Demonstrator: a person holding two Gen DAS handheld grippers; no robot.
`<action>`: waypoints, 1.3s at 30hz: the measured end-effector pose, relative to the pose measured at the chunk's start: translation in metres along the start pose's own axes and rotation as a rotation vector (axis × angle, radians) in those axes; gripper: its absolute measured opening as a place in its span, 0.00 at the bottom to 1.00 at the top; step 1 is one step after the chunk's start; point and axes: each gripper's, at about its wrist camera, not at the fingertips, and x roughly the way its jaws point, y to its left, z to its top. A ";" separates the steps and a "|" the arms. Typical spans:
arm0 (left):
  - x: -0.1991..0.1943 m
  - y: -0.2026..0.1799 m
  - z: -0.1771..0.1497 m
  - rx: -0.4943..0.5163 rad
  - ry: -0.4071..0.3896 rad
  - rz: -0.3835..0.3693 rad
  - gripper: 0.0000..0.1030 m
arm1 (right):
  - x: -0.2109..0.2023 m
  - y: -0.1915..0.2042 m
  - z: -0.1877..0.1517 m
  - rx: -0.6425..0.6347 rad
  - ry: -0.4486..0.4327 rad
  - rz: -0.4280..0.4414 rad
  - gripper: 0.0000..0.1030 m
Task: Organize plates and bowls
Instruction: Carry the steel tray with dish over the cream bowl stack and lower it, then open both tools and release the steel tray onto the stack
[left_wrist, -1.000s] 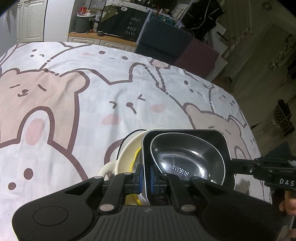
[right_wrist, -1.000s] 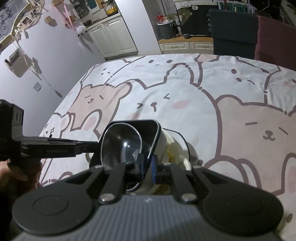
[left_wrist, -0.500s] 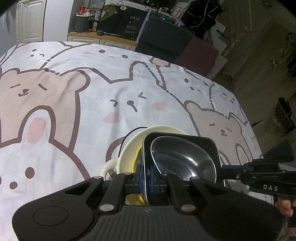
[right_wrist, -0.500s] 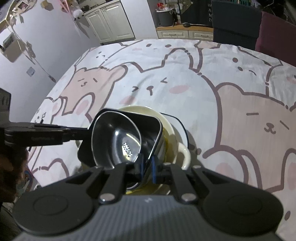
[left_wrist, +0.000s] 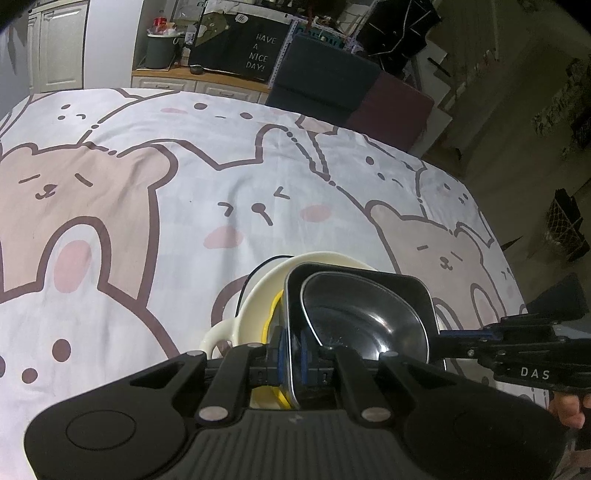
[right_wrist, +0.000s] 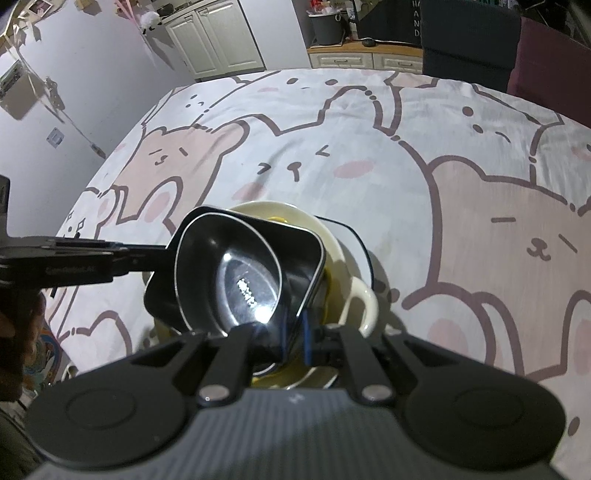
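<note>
**Nested bowls held from both sides**

The left tool (left_wrist: 291, 356) and right tool (right_wrist: 295, 332) each pinch the black square dish's (left_wrist: 417, 291) rim. A steel bowl (left_wrist: 365, 321) sits inside it, above the cream handled bowl (left_wrist: 255, 299) at the desk's (left_wrist: 147, 184) six o'clock edge.

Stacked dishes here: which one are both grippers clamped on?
The black square dish, steel bowl nested inside. Left gripper and right gripper pinch its rim; the cream handled bowl underneath is ungripped.

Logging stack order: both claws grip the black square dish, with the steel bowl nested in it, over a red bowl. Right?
Not quite. The bowl beneath is cream with a side handle, not red, as the right wrist view shows. Both the left claw and right claw do grip the black square dish holding the steel bowl.
</note>
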 end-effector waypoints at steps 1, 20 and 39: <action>0.000 0.000 0.000 0.000 0.001 0.000 0.07 | 0.000 0.000 0.000 0.001 0.000 0.000 0.10; -0.001 -0.002 0.001 0.022 0.004 0.005 0.08 | 0.000 -0.001 -0.001 0.005 0.011 0.005 0.10; -0.011 -0.003 0.002 0.040 -0.008 0.012 0.21 | -0.011 -0.004 -0.001 0.028 -0.027 -0.006 0.17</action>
